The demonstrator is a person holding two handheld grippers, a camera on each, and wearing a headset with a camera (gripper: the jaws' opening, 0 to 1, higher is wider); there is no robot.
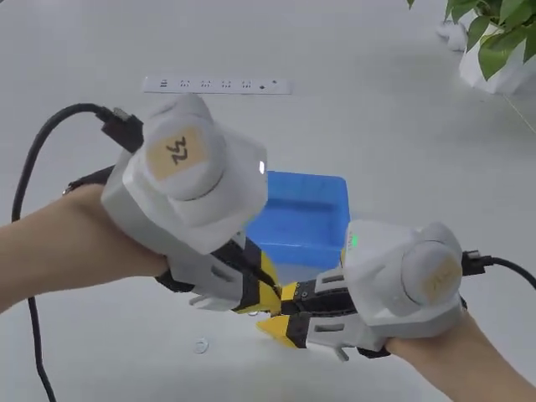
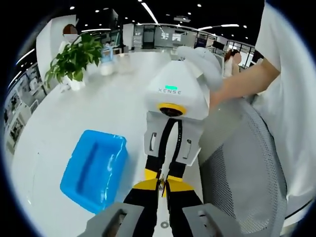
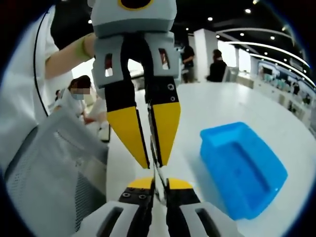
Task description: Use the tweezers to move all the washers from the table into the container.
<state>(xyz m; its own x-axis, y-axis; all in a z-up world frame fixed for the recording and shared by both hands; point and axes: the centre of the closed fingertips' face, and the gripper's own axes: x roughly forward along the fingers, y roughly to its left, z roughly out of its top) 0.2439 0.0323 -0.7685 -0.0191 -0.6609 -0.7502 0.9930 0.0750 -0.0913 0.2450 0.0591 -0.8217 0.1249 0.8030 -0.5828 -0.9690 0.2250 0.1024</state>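
**A:** Washers, where?
**B:** I see one washer (image 1: 199,345) lying flat on the white tabletop (image 1: 377,126). It's near the left gripper (image 3: 150,159), on my side of it, and well apart from the blue container (image 1: 306,209).
**A:** Tweezers?
**B:** Thin metal tweezers (image 3: 154,170) run between the two grippers, which meet tip to tip. The right gripper (image 3: 157,187) has its fingers pressed together on one end. The left fingers pinch the other end, with a narrow slit between them.
**A:** Container?
**B:** Just behind the fingers, open side up. A power strip (image 1: 216,85) lies further back, and a potted plant (image 1: 494,38) is at the far corner.
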